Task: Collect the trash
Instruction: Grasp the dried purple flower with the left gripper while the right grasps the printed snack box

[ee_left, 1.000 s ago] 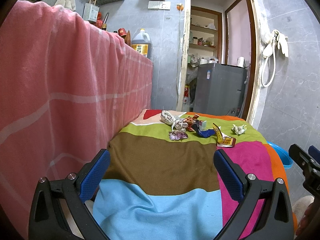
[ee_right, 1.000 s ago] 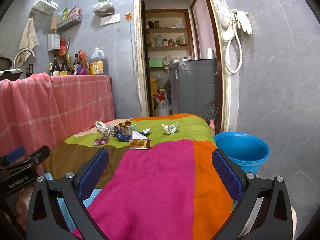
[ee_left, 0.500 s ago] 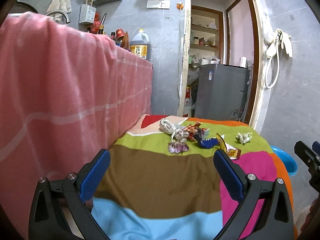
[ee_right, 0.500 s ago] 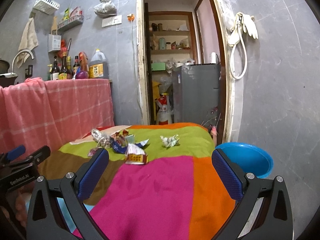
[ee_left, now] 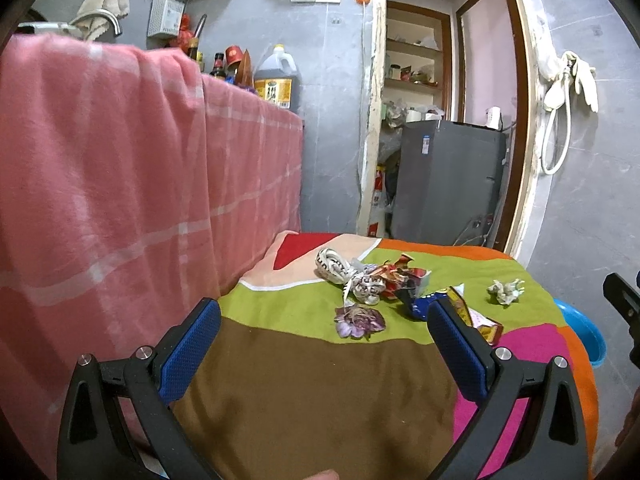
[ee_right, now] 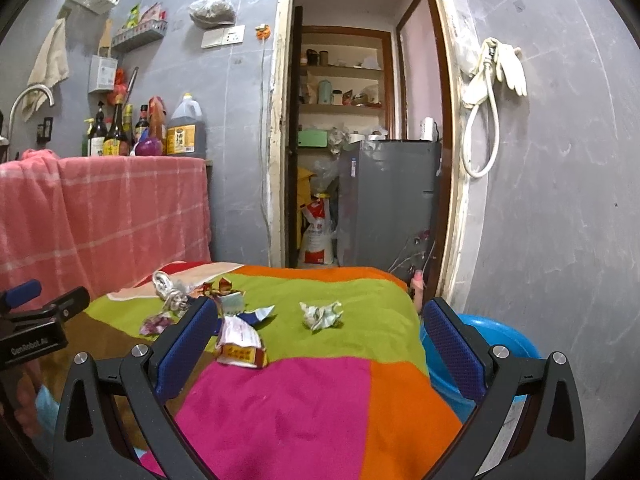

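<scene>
Several pieces of trash lie on the far part of a colourful striped cloth (ee_left: 304, 392). A crumpled purple wrapper (ee_left: 359, 321), a white crumpled wrapper (ee_left: 334, 266), red and blue wrappers (ee_left: 404, 278), a yellow-red packet (ee_right: 241, 350) and a crumpled paper ball (ee_right: 322, 314), which also shows in the left wrist view (ee_left: 505, 291). My left gripper (ee_left: 324, 350) is open and empty, short of the purple wrapper. My right gripper (ee_right: 320, 350) is open and empty, just short of the paper ball. A blue basin (ee_right: 496, 340) stands on the floor at the right.
A pink checked cloth (ee_left: 120, 200) hangs over a counter on the left, with bottles and an oil jug (ee_right: 185, 128) on top. A doorway behind the table shows a grey fridge (ee_right: 390, 204) and shelves. A grey wall (ee_right: 560, 200) is to the right.
Both grippers have moved forward and lower toward the trash, which now looks nearer. Both stay open.
</scene>
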`<state>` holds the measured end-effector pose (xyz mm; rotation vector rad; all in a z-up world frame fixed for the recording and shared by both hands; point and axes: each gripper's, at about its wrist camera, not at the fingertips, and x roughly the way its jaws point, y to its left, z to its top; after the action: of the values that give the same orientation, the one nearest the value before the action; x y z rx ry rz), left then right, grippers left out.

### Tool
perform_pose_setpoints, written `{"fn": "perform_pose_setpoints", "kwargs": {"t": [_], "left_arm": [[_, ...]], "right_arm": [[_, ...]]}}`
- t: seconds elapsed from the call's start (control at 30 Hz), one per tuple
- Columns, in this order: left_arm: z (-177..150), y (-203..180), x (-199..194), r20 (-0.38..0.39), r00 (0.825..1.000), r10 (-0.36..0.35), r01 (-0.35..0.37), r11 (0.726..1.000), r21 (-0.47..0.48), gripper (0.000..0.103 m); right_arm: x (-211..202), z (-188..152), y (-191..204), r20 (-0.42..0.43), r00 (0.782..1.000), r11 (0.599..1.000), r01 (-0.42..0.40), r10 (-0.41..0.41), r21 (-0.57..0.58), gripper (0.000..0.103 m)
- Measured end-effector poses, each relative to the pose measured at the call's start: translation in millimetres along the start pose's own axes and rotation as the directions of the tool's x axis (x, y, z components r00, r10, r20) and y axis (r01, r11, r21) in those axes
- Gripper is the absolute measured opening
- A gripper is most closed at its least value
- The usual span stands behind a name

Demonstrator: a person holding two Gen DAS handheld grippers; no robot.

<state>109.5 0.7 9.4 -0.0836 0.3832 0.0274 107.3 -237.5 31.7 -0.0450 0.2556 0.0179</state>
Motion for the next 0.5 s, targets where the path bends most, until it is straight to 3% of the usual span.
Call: {"fn": "perform_pose_setpoints", "kwargs": {"t": [0.23, 0.5], "left_arm": [[-1.7, 12.3, 30.0, -0.093, 0.995, 0.018, -0.018, 1.000, -0.007, 0.101], [-0.8, 7.4, 60.8, -0.194, 0.981, 0.003, -0.001, 1.000, 0.010, 0.101]], "right_arm": [[30.8, 2.6, 3.8, -0.033, 0.996, 0.996, -0.086, 0.085, -0.024, 0.103], [67.9, -6.5, 9.0, -0.147, 0.971, 0.982, -0.186, 0.186, 0.010, 0.100]]}}
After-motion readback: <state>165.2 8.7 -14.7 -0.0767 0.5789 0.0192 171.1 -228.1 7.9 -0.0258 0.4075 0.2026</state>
